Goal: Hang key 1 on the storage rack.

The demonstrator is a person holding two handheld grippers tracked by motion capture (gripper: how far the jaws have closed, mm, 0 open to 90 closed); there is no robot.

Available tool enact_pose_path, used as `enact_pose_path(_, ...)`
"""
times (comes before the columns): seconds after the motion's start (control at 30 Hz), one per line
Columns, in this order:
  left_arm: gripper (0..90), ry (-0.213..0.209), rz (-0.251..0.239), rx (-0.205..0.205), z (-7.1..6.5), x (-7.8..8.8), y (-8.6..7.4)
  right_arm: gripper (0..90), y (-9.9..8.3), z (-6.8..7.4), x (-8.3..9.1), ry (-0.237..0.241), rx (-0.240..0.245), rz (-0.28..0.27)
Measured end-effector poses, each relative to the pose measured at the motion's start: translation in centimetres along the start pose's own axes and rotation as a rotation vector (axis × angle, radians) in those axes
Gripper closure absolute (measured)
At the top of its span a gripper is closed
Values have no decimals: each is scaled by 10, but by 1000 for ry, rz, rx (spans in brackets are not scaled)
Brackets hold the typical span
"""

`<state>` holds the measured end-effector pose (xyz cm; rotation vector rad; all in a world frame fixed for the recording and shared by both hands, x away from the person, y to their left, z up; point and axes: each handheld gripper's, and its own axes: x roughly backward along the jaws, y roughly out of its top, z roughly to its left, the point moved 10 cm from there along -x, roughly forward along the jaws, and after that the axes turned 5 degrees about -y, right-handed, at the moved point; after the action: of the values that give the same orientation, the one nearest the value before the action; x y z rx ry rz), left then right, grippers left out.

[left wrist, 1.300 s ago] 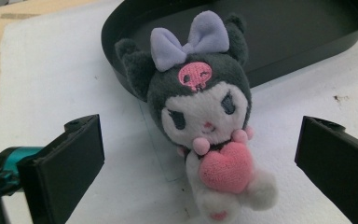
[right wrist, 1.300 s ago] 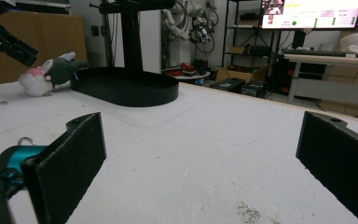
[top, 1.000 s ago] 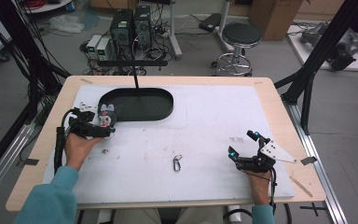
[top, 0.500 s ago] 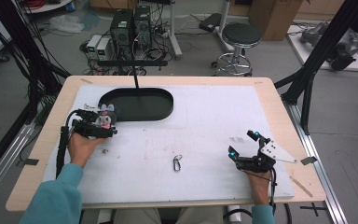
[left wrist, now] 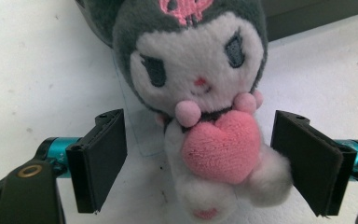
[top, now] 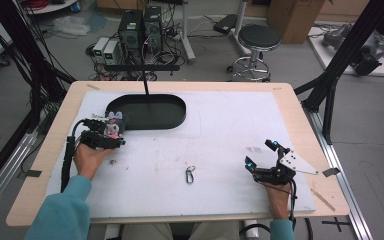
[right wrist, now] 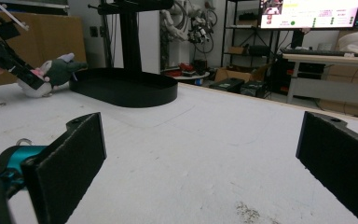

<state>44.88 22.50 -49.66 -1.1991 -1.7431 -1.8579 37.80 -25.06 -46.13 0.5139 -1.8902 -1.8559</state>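
Since a second ago the left hand has crept a little toward the black tray, and its jaws have just been closing in around the plush toy (left wrist: 200, 107), which now lies between them.

That toy lies on the white mat just beside the near-left end of the tray (top: 177, 117). In the left gripper view its head points away from the gripper toward the tray and its feet point back at the camera, so its long axis runs along the gripper's own line of reach. The pink heart on its chest faces up.

The left gripper (left wrist: 198, 163) has its pads on either side of the toy's body; a gap shows at the left pad and the right one seems just short of the fur, so I judge the jaws apart and not yet pressing. The step in hand looks like the grasp itself. Next the jaws need to finish squeezing at the heart and belly, then lift, probably toward the tray.

Farther out, the right gripper (top: 262, 156) rests at the near-right of the table with jaws wide apart and nothing between them. A small metal clip (top: 190, 174) lies between the two hands.
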Motion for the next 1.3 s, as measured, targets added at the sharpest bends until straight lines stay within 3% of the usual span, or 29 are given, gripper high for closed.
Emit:
enact_pose_path(0.23,237,-19,16,15,-3,-2,-2,7,0,0,0,1,-2,2)
enact_pose_path(0.57,404,-27,17,42,-5,-2,-4,7,0,0,0,2,-1,-1)
enact_pose_path(0.63,472,-27,18,44,-5,0,-4,7,0,0,0,3,-3,-3)
enact_pose_path(0.73,497,-32,12,51,-5,1,-4,7,0,0,0,2,-2,-4)
enact_pose_path(0.93,522,-35,6,19,-5,3,-3,7,0,0,0,2,-3,2)
enact_pose_path(1.3,534,-65,-17,7,-5,10,-1,7,0,0,0,1,-2,1)
